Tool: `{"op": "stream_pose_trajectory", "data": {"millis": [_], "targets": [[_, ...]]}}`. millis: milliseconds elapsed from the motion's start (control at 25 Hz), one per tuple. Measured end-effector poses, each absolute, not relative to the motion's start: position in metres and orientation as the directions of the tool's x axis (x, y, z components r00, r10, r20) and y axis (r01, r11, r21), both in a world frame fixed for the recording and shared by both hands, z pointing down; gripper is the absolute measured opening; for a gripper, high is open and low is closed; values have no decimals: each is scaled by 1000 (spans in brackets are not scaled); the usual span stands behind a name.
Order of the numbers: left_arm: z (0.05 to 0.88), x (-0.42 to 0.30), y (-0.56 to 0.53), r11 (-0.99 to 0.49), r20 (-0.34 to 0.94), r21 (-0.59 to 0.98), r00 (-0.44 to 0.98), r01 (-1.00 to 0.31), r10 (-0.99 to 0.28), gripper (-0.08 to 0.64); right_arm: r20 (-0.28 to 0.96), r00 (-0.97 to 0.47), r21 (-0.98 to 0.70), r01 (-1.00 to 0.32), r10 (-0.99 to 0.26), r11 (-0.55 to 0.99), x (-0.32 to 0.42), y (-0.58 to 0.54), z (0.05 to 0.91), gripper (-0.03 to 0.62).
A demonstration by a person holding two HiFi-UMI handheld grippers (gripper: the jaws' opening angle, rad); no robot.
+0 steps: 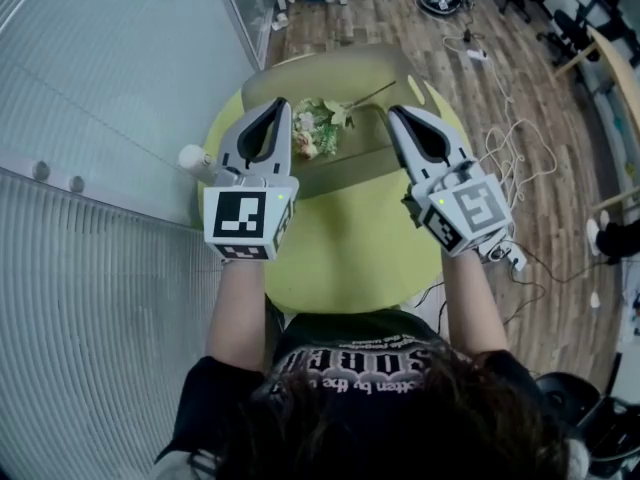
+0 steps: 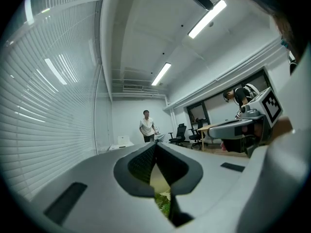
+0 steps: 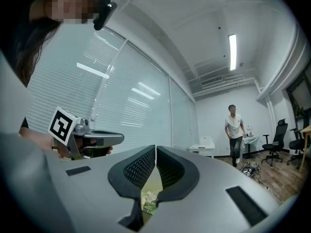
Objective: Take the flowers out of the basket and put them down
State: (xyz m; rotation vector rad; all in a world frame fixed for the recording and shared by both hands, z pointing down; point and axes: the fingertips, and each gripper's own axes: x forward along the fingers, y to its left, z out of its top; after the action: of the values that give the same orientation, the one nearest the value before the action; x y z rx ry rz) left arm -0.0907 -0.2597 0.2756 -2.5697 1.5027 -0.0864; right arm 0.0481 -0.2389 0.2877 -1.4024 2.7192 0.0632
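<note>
Nearest the lens, at six o'clock in the head view: dark hair (image 1: 400, 438) above a pale-printed black T-shirt (image 1: 350, 353), with two bare forearms reaching toward twelve. Far over at nine o'clock, pale ribbed glass wall (image 1: 90, 118). At the nine o'clock edge of the round yellow-green table (image 1: 350, 258), small white ball-shaped knob (image 1: 190, 156). Just beside it toward three, grey two-jaw left gripper (image 1: 284, 104) with a black-and-white marker cube, pointing to twelve. Shut tip to tip in the left gripper view, gripping nothing, only a sliver of green leaves showing below through the gap behind the tips. Between the two grippers, small green-leaved bunch of pale cream flowers (image 1: 318, 128), lying in the olive-brown basket (image 1: 330, 68) on the table's twelve o'clock side, one thin stem slanting toward one o'clock. Left tips just beside the blooms; contact impossible to judge. At three o'clock of the bunch, matching grey right gripper (image 1: 391, 112), also aimed at twelve. Closed to a hairline slit in the right gripper view, holding nothing, flowers glimpsed beneath. Far off in both gripper views, standing person in a white T-shirt (image 3: 234, 127). At three o'clock of the head view, wood-plank floor (image 1: 540, 198) strewn with white cables (image 1: 500, 148).
</note>
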Motion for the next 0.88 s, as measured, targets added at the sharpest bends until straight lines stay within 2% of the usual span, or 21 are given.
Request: {"op": "stream_pose_trajectory", "data": {"millis": [240,640,880], "targets": [[285,-78,-290,-451,17,-156,455,-879,-891,5,-99,-618,-23,-782,-780,623,64,-272,285,32],[314,-71,-325,-464,144,-263,441,-846,-886,8,-102,-698,-56,-707,-709,705,61,-302,287,32],[339,-65,-343,-522,250,-310,462,-794,-851,69,-98,-733,-66,-670,-673,739,53,-310,288,32]]}}
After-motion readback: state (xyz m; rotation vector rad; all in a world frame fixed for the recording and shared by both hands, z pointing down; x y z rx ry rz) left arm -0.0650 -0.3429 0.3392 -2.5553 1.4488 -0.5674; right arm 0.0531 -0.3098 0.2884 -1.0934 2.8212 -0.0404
